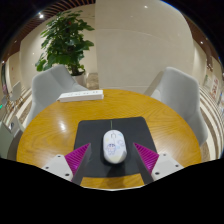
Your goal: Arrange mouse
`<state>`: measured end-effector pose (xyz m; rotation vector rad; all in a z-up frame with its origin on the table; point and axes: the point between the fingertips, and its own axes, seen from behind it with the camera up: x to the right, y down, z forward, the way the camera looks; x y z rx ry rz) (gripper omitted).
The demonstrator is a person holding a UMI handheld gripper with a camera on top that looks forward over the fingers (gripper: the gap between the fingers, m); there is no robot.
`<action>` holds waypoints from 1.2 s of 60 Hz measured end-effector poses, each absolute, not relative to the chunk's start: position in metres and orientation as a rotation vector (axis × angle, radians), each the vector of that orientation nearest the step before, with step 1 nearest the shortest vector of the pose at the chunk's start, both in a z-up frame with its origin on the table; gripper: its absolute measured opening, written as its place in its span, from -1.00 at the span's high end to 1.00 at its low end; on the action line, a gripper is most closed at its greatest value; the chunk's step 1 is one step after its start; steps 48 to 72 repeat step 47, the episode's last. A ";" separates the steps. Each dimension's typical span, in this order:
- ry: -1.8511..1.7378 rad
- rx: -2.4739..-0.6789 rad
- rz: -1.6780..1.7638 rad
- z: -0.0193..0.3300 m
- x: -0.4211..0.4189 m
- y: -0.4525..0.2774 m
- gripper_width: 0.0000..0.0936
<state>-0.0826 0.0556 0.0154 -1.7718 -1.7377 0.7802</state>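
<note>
Mouse (114, 145): white, resting on dark mouse pad (112, 132), middle of round wooden desk (45, 125). Left to right: potted plant (64, 38) far left, white keyboard (80, 96) at far edge, grey chairs beyond. Hand-held gripper (113, 156) wide open, empty, mouse between fingers with gaps either side. Likely approach stage; next, closing gently on its sides.

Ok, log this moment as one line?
gripper: open | mouse: between fingers, on mouse pad | table: round, wooden | step: grasp not yet made
</note>
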 end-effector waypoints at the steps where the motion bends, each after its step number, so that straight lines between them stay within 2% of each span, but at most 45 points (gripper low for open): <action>1: -1.738 -1.765 0.779 0.022 -0.076 0.055 -0.84; 16: -1.787 -1.784 0.773 0.101 0.087 0.032 -0.83; 28: -1.870 -1.751 0.754 0.127 0.173 0.021 -0.83; 39: -1.860 -1.714 0.755 0.139 0.188 0.025 -0.84; 72: -1.854 -1.696 0.729 0.137 0.185 0.030 -0.85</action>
